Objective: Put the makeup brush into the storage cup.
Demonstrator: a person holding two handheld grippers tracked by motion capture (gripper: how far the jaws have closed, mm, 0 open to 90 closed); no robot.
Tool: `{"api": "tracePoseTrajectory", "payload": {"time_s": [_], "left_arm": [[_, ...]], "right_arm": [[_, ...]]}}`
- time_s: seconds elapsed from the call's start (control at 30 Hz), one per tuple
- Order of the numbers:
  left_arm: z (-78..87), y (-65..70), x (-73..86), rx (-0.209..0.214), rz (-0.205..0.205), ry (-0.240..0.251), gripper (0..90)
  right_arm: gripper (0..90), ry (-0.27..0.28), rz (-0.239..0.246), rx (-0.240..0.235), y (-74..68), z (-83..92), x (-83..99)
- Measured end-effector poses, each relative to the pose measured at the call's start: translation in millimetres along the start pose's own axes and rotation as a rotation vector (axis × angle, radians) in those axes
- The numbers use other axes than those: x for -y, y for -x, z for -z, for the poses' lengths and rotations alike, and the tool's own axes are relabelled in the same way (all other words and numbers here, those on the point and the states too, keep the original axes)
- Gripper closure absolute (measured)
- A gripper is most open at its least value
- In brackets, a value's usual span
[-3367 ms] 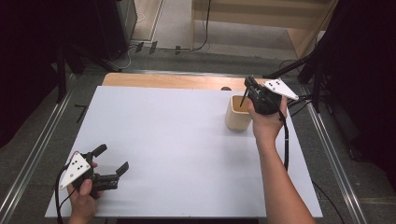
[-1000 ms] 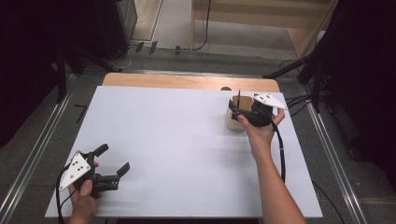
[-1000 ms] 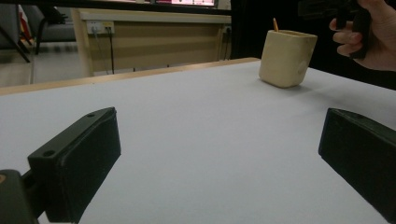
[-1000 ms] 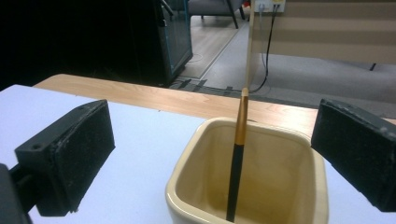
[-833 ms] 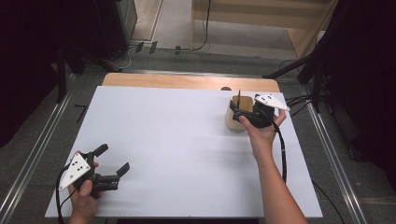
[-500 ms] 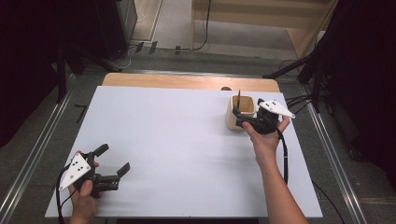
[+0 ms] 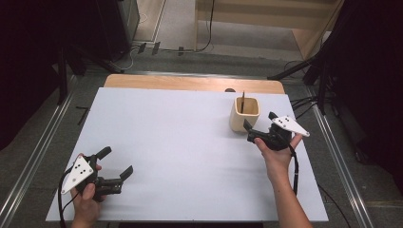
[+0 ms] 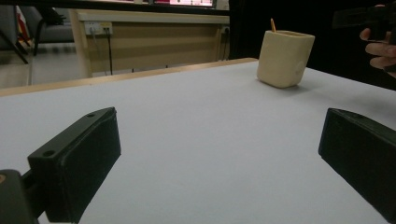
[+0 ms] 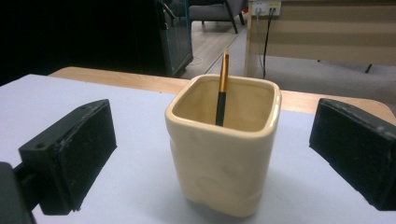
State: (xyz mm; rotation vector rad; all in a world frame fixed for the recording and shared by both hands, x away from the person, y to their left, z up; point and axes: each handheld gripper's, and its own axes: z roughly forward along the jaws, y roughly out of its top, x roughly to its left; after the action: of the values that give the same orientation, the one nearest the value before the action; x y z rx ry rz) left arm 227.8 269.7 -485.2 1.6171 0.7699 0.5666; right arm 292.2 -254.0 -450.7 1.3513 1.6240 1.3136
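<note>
A cream square cup (image 7: pixel 245 114) stands at the back right of the white table top (image 7: pixel 190 137). A thin black-and-orange stick (image 7: pixel 242 101) leans upright inside it. My right gripper (image 7: pixel 258 119) is open just in front of and to the right of the cup, holding nothing. In the right gripper view the cup (image 9: pixel 224 158) and its stick (image 9: pixel 221 93) sit close ahead between the spread jaws of the gripper (image 9: pixel 212 154). My left gripper (image 7: pixel 118 160) rests open at the front left. In its own view this gripper (image 8: pixel 219 163) faces the distant cup (image 8: pixel 284 58).
A bare wooden strip (image 7: pixel 190 83) runs along the table's far edge. Metal rails (image 7: pixel 45 142) flank both sides on the floor, with cables (image 7: pixel 304 102) at the back right. The other hand (image 8: pixel 380 46) appears beside the cup in the left gripper view.
My right gripper has come down from above the cup and drawn back toward the person, now open. The stick stays standing in the cup. The left gripper has not moved.
</note>
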Motion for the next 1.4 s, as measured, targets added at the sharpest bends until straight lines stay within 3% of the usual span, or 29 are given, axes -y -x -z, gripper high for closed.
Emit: {"api": "tracePoseTrajectory", "payload": {"time_s": [0.6, 1.4], "left_arm": [[-0.3, 0.8, 0.3, 0.0, -0.003, -0.003, 0.0], [-0.9, 1.9, 0.5, -0.001, -0.008, -0.007, 0.0]], "right_arm": [[0.6, -0.014, -0.008, 0.0, 2.2, 28.7, 33.5], [0.6, -0.038, -0.029, 0.05, 23.1, 78.8, 74.7]]}}
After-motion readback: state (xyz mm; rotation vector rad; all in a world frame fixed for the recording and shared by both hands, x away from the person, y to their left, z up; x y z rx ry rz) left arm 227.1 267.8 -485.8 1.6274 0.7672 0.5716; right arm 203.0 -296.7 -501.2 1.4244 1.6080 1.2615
